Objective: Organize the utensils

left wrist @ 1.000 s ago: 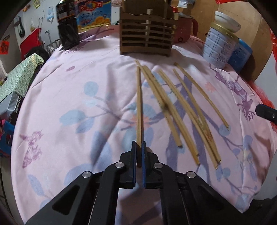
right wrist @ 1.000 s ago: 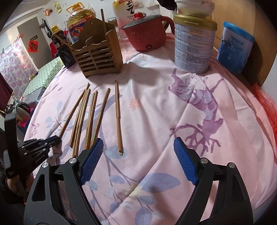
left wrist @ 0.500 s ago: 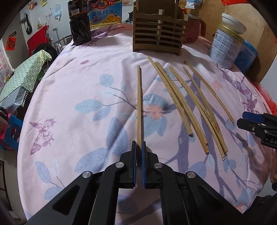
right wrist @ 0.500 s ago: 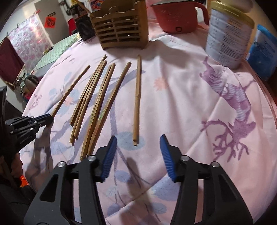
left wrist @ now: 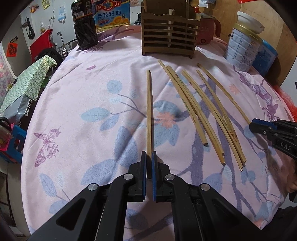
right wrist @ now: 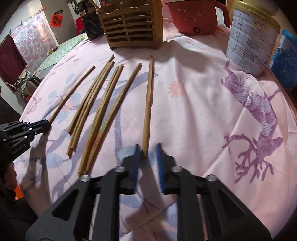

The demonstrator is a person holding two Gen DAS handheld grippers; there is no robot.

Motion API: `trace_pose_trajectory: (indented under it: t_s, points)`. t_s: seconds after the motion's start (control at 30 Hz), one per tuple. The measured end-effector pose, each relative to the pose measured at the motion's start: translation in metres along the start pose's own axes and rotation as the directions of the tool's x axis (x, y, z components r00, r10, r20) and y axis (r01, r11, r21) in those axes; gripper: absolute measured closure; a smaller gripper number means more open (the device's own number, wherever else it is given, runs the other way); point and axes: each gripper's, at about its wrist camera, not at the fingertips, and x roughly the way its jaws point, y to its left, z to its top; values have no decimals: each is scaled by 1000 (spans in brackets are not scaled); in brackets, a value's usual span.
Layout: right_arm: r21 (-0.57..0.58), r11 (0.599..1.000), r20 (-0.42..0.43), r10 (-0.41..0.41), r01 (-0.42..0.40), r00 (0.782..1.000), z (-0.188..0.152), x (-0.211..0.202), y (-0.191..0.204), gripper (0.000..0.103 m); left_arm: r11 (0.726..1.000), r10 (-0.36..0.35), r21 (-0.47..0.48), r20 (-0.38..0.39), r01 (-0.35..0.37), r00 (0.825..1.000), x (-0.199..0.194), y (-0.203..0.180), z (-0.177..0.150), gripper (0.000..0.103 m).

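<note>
Several bamboo chopsticks [left wrist: 204, 115] lie fanned out on the pink flowered tablecloth [left wrist: 92, 89]. A slatted wooden utensil holder [left wrist: 168, 37] stands behind them. My left gripper [left wrist: 149, 153] is shut on the near end of the leftmost chopstick [left wrist: 148, 111], which rests on the cloth. My right gripper [right wrist: 148, 146] straddles the near end of the rightmost chopstick [right wrist: 148, 96]. Its jaws are closing, blurred, and a gap shows beside the stick. Each gripper shows in the other's view: the right gripper [left wrist: 253, 126] at the right edge, the left gripper [right wrist: 46, 126] at the left.
Behind the holder [right wrist: 130, 26] stand a red pot [right wrist: 194, 18], a tall tin [right wrist: 250, 42] and a blue container [right wrist: 284, 61]. A dark bottle [left wrist: 85, 27] and an oil jug [left wrist: 111, 14] stand back left. The table edge drops off on the left.
My right gripper came down toward the cloth and its jaws narrowed from wide open around the rightmost chopstick's end. My left gripper kept its hold on its chopstick.
</note>
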Motion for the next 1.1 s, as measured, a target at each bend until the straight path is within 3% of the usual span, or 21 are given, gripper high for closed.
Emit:
trace_pose_trajectory:
  t_s: [0.2, 0.53, 0.7, 0.93, 1.1]
  points:
    - [-18, 1000, 4, -14, 14, 1000, 1, -9, 4, 96, 1000, 0, -11, -8, 0, 1000, -1, 1, 0, 97]
    - [-16, 1000, 145, -24, 27, 989, 21, -65, 4, 96, 999, 41, -10, 54, -41, 998, -29, 4, 18, 97]
    - [-6, 1000, 242, -15, 17, 970, 39, -100, 6, 96, 999, 27, -38, 126, -22, 992, -57, 5, 39, 97]
    - [-4, 1000, 365, 16, -16, 931, 64, -154, 5, 96, 999, 28, -38, 240, -19, 970, -106, 3, 76, 97]
    - [7, 998, 421, 48, -56, 906, 73, -181, 2, 96, 998, 16, -64, 279, 2, 960, -131, 8, 94, 98]
